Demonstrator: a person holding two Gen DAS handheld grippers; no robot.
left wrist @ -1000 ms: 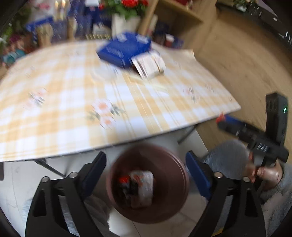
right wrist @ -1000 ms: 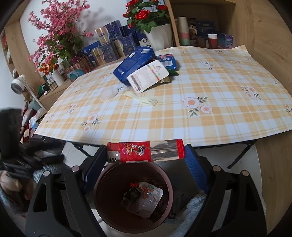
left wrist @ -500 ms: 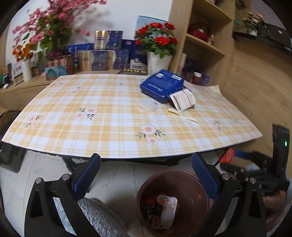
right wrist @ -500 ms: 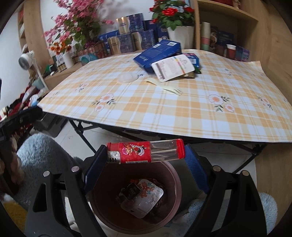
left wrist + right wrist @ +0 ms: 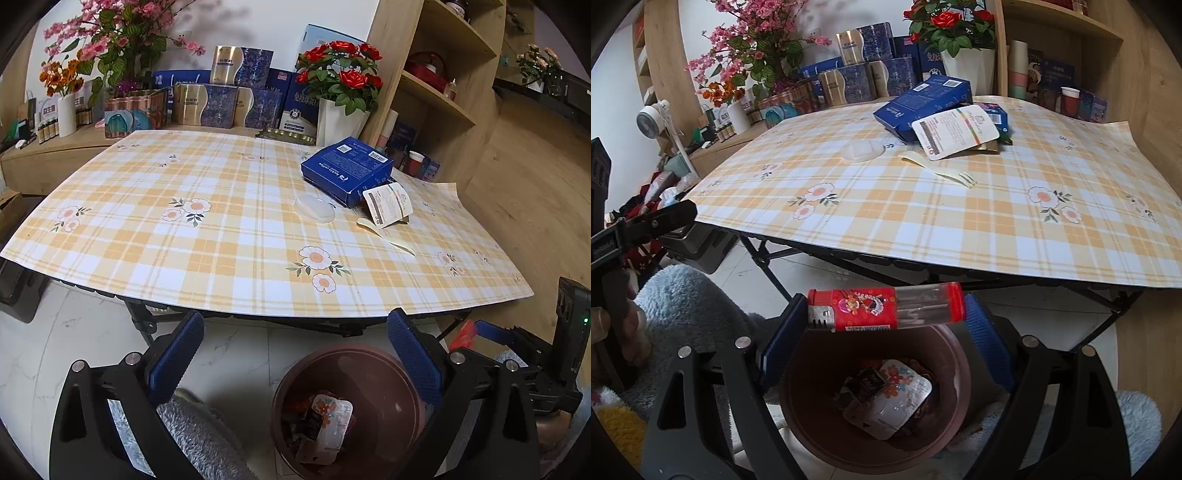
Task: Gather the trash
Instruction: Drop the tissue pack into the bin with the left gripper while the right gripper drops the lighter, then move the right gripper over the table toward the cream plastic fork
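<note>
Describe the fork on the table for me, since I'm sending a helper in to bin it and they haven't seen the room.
Start at the checked yellow tablecloth and find the blue box near its far side. Leaning on the box is a white label card; the fork lies flat just in front of that card. It is the only thin, pale cream item there, with short prongs at one end.

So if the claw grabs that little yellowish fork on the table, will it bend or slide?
The fork looks thin and plastic, so it is probably very light and a bit bendy. It lies flat on the smooth tablecloth, so it may slide when nudged. It probably won't roll.
</note>
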